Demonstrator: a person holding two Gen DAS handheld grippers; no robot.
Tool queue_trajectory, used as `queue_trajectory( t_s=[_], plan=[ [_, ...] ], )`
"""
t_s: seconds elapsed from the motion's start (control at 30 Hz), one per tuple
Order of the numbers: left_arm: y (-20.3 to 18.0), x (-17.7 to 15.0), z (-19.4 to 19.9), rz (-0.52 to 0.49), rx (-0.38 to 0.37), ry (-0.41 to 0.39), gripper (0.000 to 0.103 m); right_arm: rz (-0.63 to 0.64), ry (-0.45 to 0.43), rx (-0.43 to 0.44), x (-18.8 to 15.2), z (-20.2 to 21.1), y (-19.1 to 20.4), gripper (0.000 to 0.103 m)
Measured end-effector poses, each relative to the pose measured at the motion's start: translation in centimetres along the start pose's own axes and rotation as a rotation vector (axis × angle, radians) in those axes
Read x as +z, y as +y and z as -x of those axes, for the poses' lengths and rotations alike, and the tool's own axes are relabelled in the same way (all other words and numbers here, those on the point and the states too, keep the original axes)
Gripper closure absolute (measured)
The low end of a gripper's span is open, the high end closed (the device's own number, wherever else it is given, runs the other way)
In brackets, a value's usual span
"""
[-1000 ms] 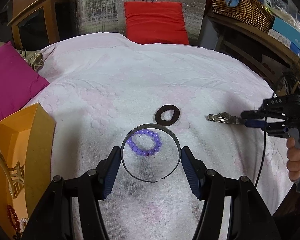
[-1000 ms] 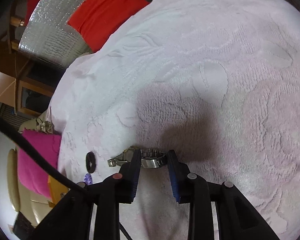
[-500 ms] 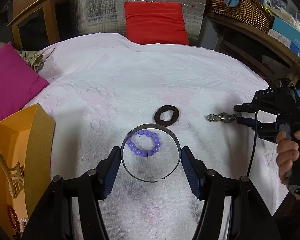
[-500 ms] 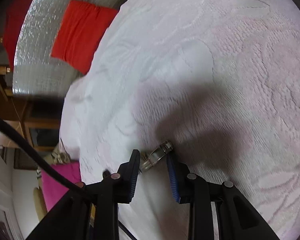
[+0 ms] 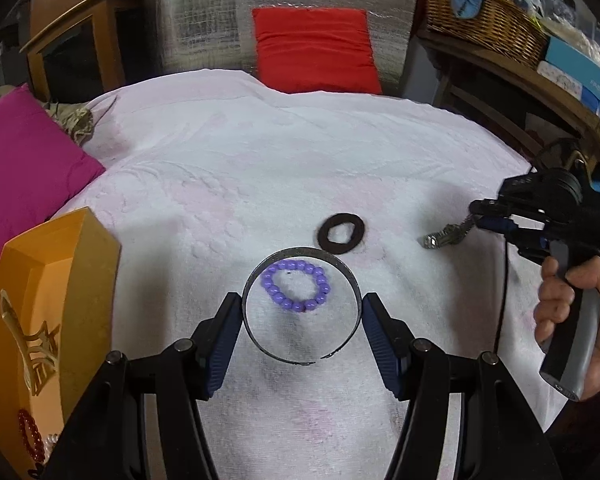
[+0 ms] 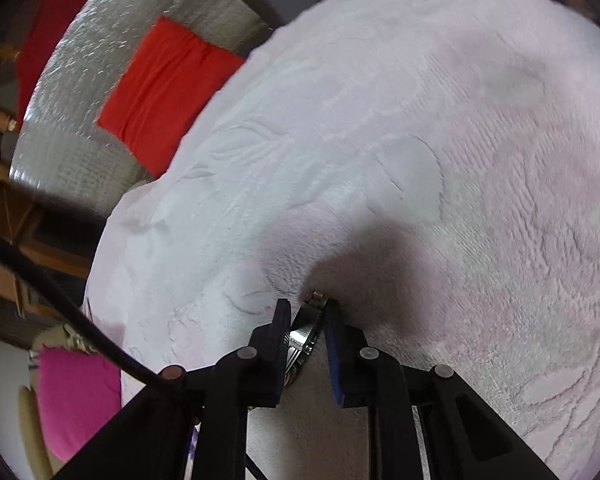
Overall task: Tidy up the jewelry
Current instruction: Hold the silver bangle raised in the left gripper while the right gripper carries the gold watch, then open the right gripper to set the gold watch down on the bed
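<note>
My left gripper [image 5: 300, 312] is shut on a thin dark metal bangle [image 5: 256, 340], held level above the white towel [image 5: 260, 168]. Seen through the bangle, a purple bead bracelet [image 5: 296, 286] lies on the towel. A dark brown ring-shaped hair tie [image 5: 341, 234] lies just beyond it. My right gripper [image 5: 478, 218] is shut on a silver metal watch [image 5: 446, 237], lifted at the right with its loose end hanging toward the towel. In the right wrist view the watch [image 6: 306, 334] sits between the pads [image 6: 334, 344].
An orange box [image 5: 36, 304] at the left holds a gold hair clip [image 5: 32, 344] and a red bead bracelet [image 5: 30, 440]. A magenta cushion [image 5: 24, 160] lies far left, a red cushion [image 5: 314, 50] at the back, a wicker basket [image 5: 480, 16] on shelves to the right.
My right gripper has lifted the watch off the towel and tilted, pulling back to the right. My left gripper with the bangle has stayed still.
</note>
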State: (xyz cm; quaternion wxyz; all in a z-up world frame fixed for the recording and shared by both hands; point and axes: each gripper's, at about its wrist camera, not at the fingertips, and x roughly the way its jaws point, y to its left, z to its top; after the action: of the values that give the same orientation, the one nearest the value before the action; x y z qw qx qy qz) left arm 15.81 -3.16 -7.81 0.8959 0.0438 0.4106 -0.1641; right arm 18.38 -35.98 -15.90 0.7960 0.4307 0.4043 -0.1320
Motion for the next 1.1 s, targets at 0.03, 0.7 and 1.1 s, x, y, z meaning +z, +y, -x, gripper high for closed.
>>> queue_trajectory(
  t_s=[0.03, 0.7, 1.1],
  plan=[
    [0.2, 0.0, 0.1, 0.007, 0.001, -0.003, 0.04, 0.015, -0.008, 0.01, 0.0, 0.2, 0.2, 0.086],
    [1.6, -0.3, 1.5, 0.022, 0.008, -0.035, 0.04, 0.404, -0.186, 0.266, -1.9, 8.8, 6.7, 0.098],
    [0.7, -0.1, 1.0, 0.004, -0.012, -0.025, 0.04, 0.364, 0.099, 0.007, -3.7, 0.4, 7.0, 0.039]
  ],
)
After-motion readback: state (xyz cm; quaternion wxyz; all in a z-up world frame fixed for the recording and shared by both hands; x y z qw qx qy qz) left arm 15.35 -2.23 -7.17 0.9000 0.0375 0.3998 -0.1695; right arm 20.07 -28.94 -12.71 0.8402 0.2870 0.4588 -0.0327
